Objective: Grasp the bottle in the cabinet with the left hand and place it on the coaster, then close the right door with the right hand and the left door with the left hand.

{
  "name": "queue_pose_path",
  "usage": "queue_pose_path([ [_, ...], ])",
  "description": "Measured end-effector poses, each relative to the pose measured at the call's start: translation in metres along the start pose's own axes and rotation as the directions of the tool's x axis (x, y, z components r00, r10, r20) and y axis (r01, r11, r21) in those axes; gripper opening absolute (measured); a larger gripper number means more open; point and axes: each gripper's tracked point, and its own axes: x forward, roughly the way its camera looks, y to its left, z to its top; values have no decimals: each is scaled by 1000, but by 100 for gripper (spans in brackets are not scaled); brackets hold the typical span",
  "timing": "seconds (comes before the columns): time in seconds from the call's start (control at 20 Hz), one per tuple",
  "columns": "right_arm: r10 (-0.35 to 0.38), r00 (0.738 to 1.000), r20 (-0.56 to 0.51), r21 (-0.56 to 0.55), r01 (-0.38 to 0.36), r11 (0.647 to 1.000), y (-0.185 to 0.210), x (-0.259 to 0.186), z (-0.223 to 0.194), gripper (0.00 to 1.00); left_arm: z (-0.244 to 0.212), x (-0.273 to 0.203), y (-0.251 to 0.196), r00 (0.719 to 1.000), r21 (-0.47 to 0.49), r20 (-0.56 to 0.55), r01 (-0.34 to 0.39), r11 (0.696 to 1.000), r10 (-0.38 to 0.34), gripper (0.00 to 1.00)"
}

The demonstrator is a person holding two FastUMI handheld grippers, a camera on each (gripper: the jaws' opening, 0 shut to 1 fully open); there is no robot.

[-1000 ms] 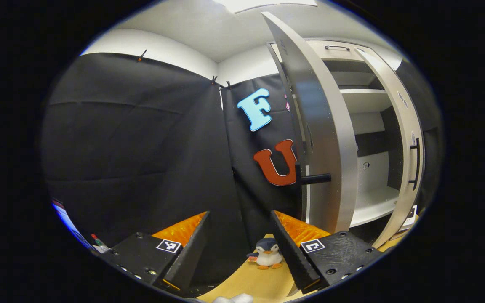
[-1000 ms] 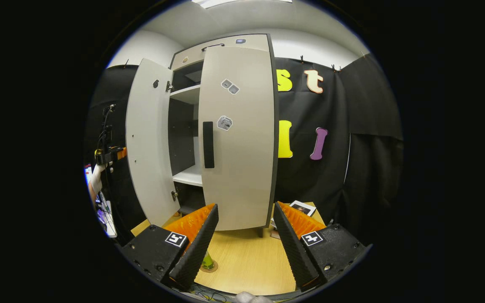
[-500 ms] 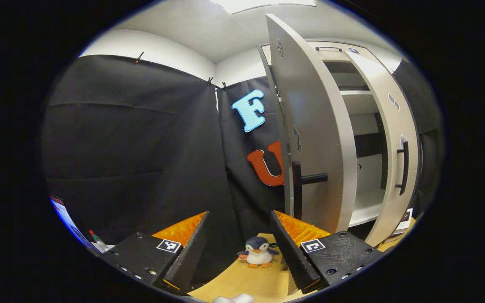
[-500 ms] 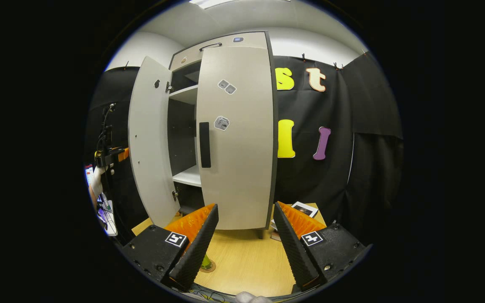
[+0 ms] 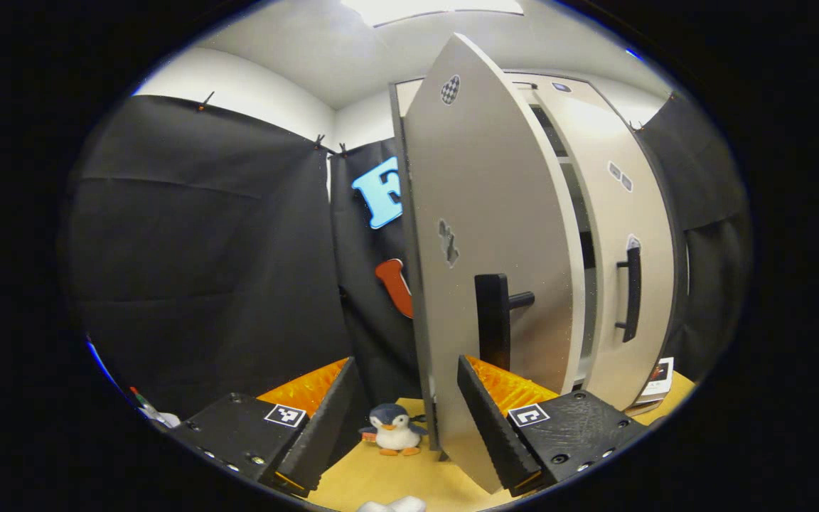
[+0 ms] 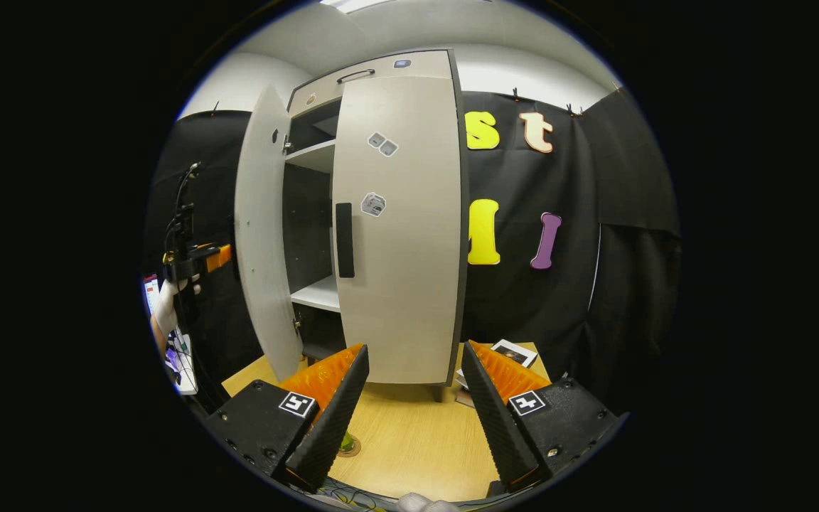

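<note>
In the right gripper view the pale cabinet (image 6: 381, 213) stands on the wooden table (image 6: 416, 434). Its right door (image 6: 402, 235) is flat against the front. The left door (image 6: 264, 235) stands ajar at a narrow angle. A hand holds my left gripper (image 6: 200, 257) just outside that door; I cannot tell whether they touch. A green bottle (image 6: 348, 441) on a round coaster (image 6: 352, 450) peeks out beside my right finger. My right gripper (image 6: 409, 412) is open and holds nothing. In the left gripper view the left door (image 5: 495, 235) and its black handle (image 5: 493, 320) loom close behind my open left gripper (image 5: 406, 409).
A small penguin toy (image 5: 393, 430) sits on the table to the left of the door's lower edge. The right door's handle (image 5: 630, 291) is farther right. Printed cards (image 6: 512, 352) lie at the cabinet's right foot. A screen (image 6: 168, 334) sits at the far left.
The left door has swung a good way toward the cabinet, and my left gripper has followed it to the right. The right gripper has hardly moved.
</note>
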Motion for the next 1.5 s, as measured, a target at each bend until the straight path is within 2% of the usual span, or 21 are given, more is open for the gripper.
queue_pose_path([
  [0.05, -6, 1000, 2, 2, 6, 1000, 1, 1, 0, 81, 2, 3, -9, 1000, -1, 5, 10, 1000, -10, 85],
  [0.1, -13, 1000, 5, 3, 13, 1000, -1, -1, 2, 81, 5, 7, -18, 1000, -4, 7, 26, 1000, -26, 95],
  [0.15, -21, 1000, 8, 5, 21, 1000, -3, -3, 2, 81, 8, 9, -26, 999, -8, 13, 37, 999, -37, 97],
  [0.35, -55, 998, 25, 23, 54, 998, -10, -11, 6, 81, 15, 7, -38, 999, -23, 27, 45, 999, -45, 96],
  [0.5, -71, 997, 33, 35, 69, 997, -10, -12, 8, 81, 10, -4, -40, 998, -28, -4, 60, 998, -60, 96],
  [0.8, -98, 993, 70, 34, 95, 995, 0, -13, 19, 81, 11, -51, -58, 991, -41, -29, 129, 991, -131, 96],
  [1.2, -131, 986, 102, 29, 129, 991, 16, -15, 23, 81, -6, -122, -70, 986, -24, -44, 161, 987, -162, 96],
  [1.5, -143, 985, 98, 6, 143, 990, 33, -24, 13, 81, -22, -141, -72, 982, 11, -53, 181, 983, -180, 96],
])
